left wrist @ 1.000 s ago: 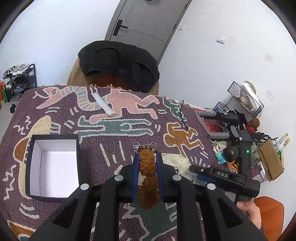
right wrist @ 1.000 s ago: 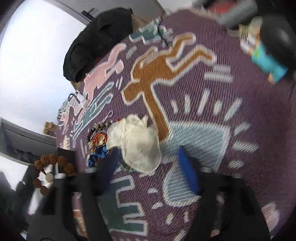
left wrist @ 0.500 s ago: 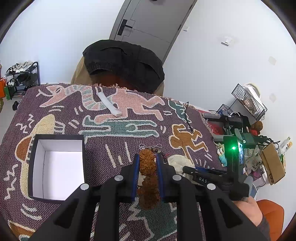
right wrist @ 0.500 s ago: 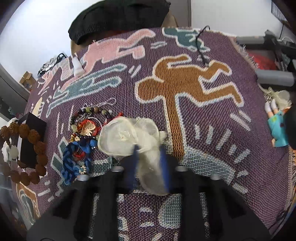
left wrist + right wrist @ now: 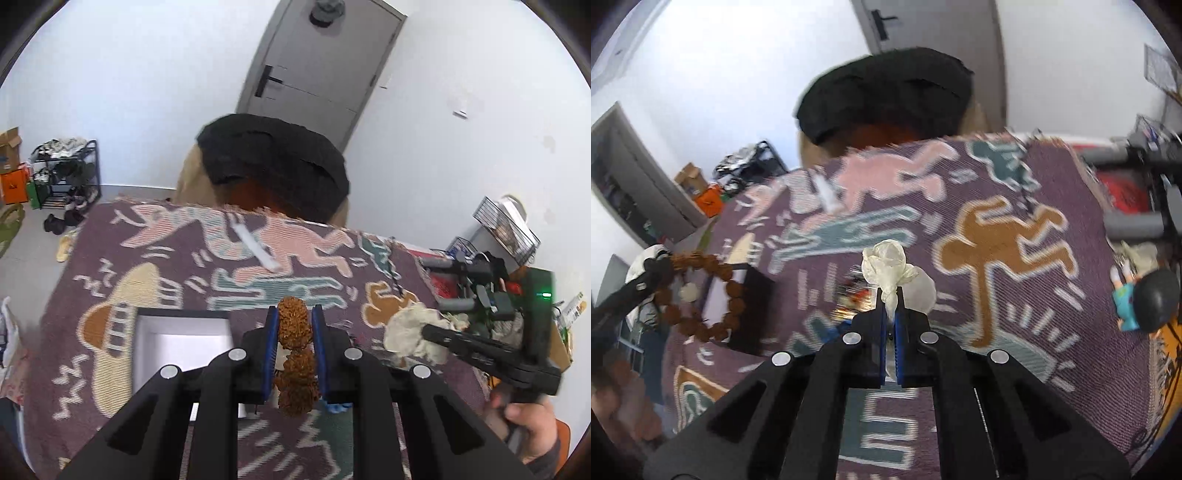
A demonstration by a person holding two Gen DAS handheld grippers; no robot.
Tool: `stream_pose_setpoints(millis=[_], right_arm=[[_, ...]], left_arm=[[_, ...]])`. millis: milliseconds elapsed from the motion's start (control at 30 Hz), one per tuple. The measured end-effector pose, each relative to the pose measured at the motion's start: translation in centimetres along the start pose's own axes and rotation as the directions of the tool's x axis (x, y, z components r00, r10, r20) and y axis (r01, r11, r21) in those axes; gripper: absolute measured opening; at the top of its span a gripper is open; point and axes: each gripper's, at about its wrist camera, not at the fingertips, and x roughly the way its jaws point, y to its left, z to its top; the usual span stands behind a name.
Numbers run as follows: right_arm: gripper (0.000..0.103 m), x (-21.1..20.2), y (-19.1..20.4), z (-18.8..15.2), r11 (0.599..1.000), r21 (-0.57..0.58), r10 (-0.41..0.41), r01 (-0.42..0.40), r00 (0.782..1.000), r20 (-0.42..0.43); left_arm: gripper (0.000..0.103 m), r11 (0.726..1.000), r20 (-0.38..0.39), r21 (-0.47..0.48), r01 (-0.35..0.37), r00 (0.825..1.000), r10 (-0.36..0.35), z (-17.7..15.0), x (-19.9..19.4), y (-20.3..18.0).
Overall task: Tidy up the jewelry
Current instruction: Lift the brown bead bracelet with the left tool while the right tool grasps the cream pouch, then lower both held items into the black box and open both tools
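Note:
My left gripper point(image 5: 294, 325) is shut on a brown bead bracelet point(image 5: 293, 328) and holds it above the patterned purple rug point(image 5: 110, 266); the bracelet also shows at the left of the right wrist view point(image 5: 701, 291). A black box with a white inside point(image 5: 177, 347) sits just left of it. My right gripper point(image 5: 891, 306) is shut on a cream mesh pouch point(image 5: 890, 269), lifted off the rug; the pouch also shows in the left wrist view point(image 5: 410, 332). A blurred pile of more jewelry point(image 5: 853, 295) lies under the pouch.
A white strip point(image 5: 255, 247) lies far on the rug. A chair with a black garment point(image 5: 273, 162) stands behind the table. Clutter, a wire basket point(image 5: 506, 229) and a toy figure point(image 5: 1137, 299) sit at the right edge.
My right gripper has closed on the cream pouch and lifted it off the rug. My left gripper has risen with the bracelet and shifted toward the box.

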Motion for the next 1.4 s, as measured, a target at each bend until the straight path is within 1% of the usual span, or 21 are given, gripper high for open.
stream_pose_setpoints(millis=[200, 233, 300, 433, 500, 533, 567, 600, 633, 667, 700, 833, 1033, 1133, 1200, 1233, 1267, 1300, 1333, 1367, 1400], right_arm=[[0.005, -0.3, 5.2, 0.8, 0.997, -0.072, 0.042, -0.040, 0.999, 0.016], [0.005, 0.0, 6.3, 1.0, 0.995, -0.077, 0.069, -0.068, 0.998, 0.007], [0.005, 0.3, 7.8, 1.1, 0.991, -0.088, 0.098, -0.098, 0.995, -0.002], [0.005, 1.3, 11.4, 1.7, 0.983, -0.120, 0.137, -0.138, 0.990, -0.020], [0.005, 1.9, 12.9, 1.8, 0.980, -0.139, 0.140, -0.143, 0.990, -0.028], [0.005, 2.2, 13.7, 1.8, 0.978, -0.148, 0.142, -0.145, 0.989, -0.034], [0.005, 2.5, 14.2, 1.8, 0.977, -0.153, 0.145, -0.149, 0.989, -0.038], [0.005, 2.9, 14.8, 1.8, 0.975, -0.157, 0.150, -0.155, 0.988, -0.045], [0.005, 3.3, 15.4, 1.8, 0.974, -0.159, 0.155, -0.161, 0.987, -0.051], [0.005, 3.6, 15.7, 1.7, 0.973, -0.160, 0.159, -0.166, 0.986, -0.056], [0.005, 4.0, 16.1, 1.7, 0.972, -0.160, 0.164, -0.172, 0.985, -0.063], [0.005, 5.8, 17.9, 1.7, 0.967, -0.162, 0.183, -0.197, 0.978, -0.097], [0.005, 8.0, 19.5, 1.3, 0.962, -0.156, 0.203, -0.222, 0.970, -0.130], [0.005, 9.3, 20.5, 0.7, 0.959, -0.169, 0.201, -0.226, 0.968, -0.152], [0.005, 9.7, 20.9, 0.4, 0.954, -0.176, 0.218, -0.244, 0.963, -0.157], [0.007, 9.8, 21.2, 0.2, 0.951, -0.186, 0.222, -0.248, 0.963, -0.151], [0.012, 9.9, 21.4, 0.1, 0.952, -0.194, 0.210, -0.237, 0.966, -0.148], [0.029, 9.9, 21.5, 0.1, 0.956, -0.202, 0.187, -0.214, 0.972, -0.144], [0.042, 9.8, 21.6, -0.1, 0.958, -0.210, 0.167, -0.194, 0.976, -0.136], [0.075, 9.7, 21.6, -0.1, 0.958, -0.214, 0.166, -0.190, 0.978, -0.127], [0.099, 9.4, 21.6, -0.2, 0.959, -0.217, 0.162, -0.183, 0.981, -0.110]], left_arm=[[0.016, 0.996, 0.013, -0.043, -0.079, 0.997, 0.080, 0.7, -0.5, 4.3], [0.016, 0.995, 0.009, -0.054, -0.085, 0.996, 0.085, 0.7, -0.3, 5.0], [0.016, 0.993, -0.003, -0.066, -0.094, 0.996, 0.094, 0.6, 0.0, 6.3], [0.016, 0.991, -0.039, -0.081, -0.107, 0.994, 0.104, 0.0, 1.4, 8.0], [0.018, 0.990, -0.047, -0.085, -0.112, 0.993, 0.109, -0.3, 1.9, 8.4], [0.026, 0.989, -0.043, -0.084, -0.124, 0.992, 0.121, -0.4, 2.0, 8.6], [0.062, 0.986, -0.041, -0.086, -0.144, 0.989, 0.141, -0.4, 2.0, 8.8], [0.090, 0.985, -0.007, -0.092, -0.147, 0.989, 0.147, -0.4, 1.4, 8.9], [0.094, 0.987, 0.034, -0.092, -0.130, 0.991, 0.133, -0.4, 0.6, 8.8], [0.094, 0.989, 0.079, -0.082, -0.122, 0.989, 0.128, -0.3, -0.3, 8.7], [0.094, 0.988, 0.093, -0.069, -0.135, 0.986, 0.141, -0.1, -0.9, 8.6], [0.094, 0.982, 0.121, -0.069, -0.173, 0.976, 0.181, 0.4, -2.9, 9.3], [0.095, 0.967, 0.126, -0.077, -0.241, 0.960, 0.250, -0.3, -5.2, 11.4], [0.095, 0.963, 0.132, -0.087, -0.254, 0.956, 0.264, -0.8, -6.2, 12.1], [0.095, 0.956, 0.129, -0.082, -0.280, 0.949, 0.289, -1.2, -6.9, 12.5], [0.095, 0.953, 0.127, -0.079, -0.293, 0.945, 0.301, -1.4, -7.2, 12.6], [0.095, 0.948, 0.125, -0.074, -0.309, 0.941, 0.316, -1.5, -7.5, 12.6], [0.095, 0.943, 0.124, -0.071, -0.324, 0.936, 0.330, -1.8, -7.8, 12.7], [0.095, 0.937, 0.123, -0.068, -0.342, 0.929, 0.348, -1.9, -8.2, 12.7], [0.095, 0.934, 0.122, -0.067, -0.352, 0.926, 0.358, -2.1, -8.4, 12.8], [0.095, 0.931, 0.121, -0.065, -0.359, 0.923, 0.365, -2.1, -8.6, 12.8]])
